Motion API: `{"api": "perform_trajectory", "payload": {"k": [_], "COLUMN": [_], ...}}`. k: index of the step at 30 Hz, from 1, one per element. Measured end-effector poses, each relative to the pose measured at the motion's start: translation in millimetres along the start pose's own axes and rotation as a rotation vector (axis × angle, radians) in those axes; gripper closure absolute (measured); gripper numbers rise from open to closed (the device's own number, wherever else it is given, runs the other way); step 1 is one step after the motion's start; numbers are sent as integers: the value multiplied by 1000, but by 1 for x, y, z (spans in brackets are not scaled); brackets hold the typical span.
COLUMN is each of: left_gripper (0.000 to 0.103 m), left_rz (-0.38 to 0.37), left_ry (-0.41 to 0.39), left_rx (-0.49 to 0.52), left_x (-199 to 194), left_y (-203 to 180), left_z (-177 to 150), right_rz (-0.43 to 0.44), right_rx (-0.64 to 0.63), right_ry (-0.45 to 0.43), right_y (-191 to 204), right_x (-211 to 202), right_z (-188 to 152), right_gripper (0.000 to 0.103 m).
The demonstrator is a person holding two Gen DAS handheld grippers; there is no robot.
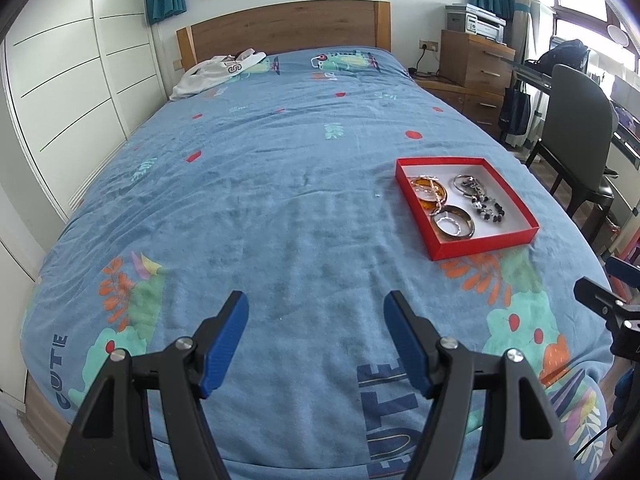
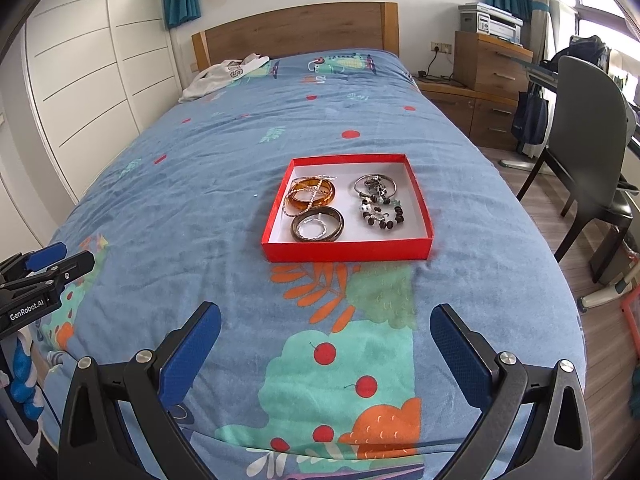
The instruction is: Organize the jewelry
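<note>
A shallow red box (image 2: 347,249) (image 1: 480,246) with a white floor lies on the blue bedspread. Inside it sit an amber bangle (image 2: 313,196) (image 1: 427,194) with a chain over it, a dark bangle (image 2: 317,229) (image 1: 454,222), a silver ring bracelet (image 2: 375,185) (image 1: 469,183) and a dark beaded bracelet (image 2: 382,216) (image 1: 489,208). My right gripper (image 2: 326,330) hovers open over the bed, short of the box's near wall. Left of the box, my left gripper (image 1: 316,312) is open with nothing between its blue pads.
A white garment (image 2: 224,76) lies by the wooden headboard (image 2: 296,30). A wardrobe wall (image 1: 60,80) runs along the left. To the right stand a bedside cabinet with a printer (image 2: 490,60) and a dark chair (image 2: 588,132) on the wooden floor.
</note>
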State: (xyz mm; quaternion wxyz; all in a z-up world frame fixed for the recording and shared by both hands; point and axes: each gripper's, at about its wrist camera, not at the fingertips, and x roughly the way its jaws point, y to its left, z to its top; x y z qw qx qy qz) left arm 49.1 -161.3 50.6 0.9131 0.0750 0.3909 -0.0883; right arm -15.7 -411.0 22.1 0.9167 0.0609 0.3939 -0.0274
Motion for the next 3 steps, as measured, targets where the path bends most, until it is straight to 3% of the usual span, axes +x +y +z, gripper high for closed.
{"api": "perform_trajectory", "payload": {"k": [3], "left_gripper": [34], "left_rz": [-8], "left_ry": [2], "left_rx": [5], "left_x": [0], "left_y": [-1], "left_z": [0], "right_rz": [-2], "right_rx": [-1], "right_ry": [1], "right_y": [0], "right_x": [0], "right_z": [0], "right_gripper": [1]}}
